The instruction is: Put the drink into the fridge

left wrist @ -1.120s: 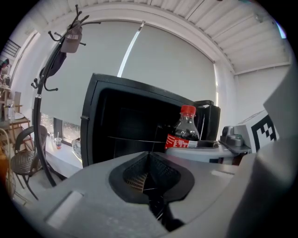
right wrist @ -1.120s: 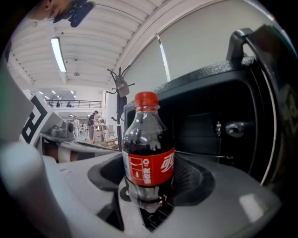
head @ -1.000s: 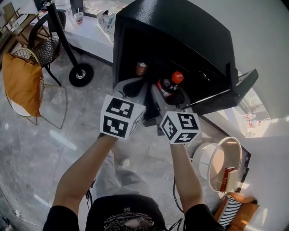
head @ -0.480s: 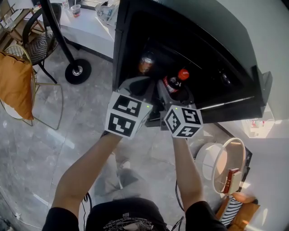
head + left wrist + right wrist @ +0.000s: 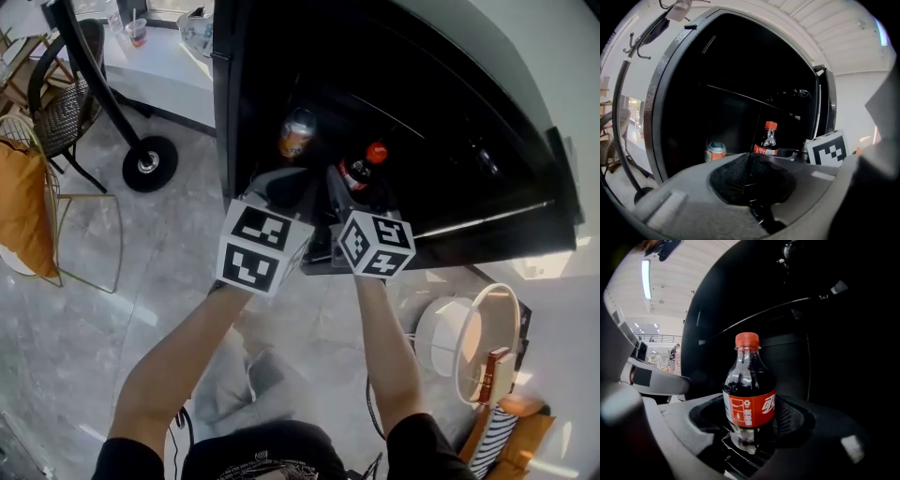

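Note:
A black fridge (image 5: pixel 441 84) stands open, dark inside. My right gripper (image 5: pixel 361 195) is shut on a cola bottle (image 5: pixel 360 171) with a red cap and red label, held upright at the fridge's opening. In the right gripper view the bottle (image 5: pixel 749 401) stands between the jaws of the right gripper (image 5: pixel 747 430). An orange drink can (image 5: pixel 296 134) sits on a shelf inside, left of the bottle. My left gripper (image 5: pixel 281 187) is beside the right one, shut with nothing in it. The left gripper view shows the left gripper (image 5: pixel 750 161), the can (image 5: pixel 715 152) and the bottle (image 5: pixel 768 140).
The fridge door (image 5: pixel 826 108) hangs open at the right. A wire chair with an orange cushion (image 5: pixel 17 202), a stand's round base (image 5: pixel 148 161) and a white table (image 5: pixel 155 70) are at the left. A round white basket (image 5: pixel 459 337) sits on the floor at the right.
Both grippers and the bottle have moved forward, closer to the fridge's opening. The right gripper's hold on the bottle is unchanged.

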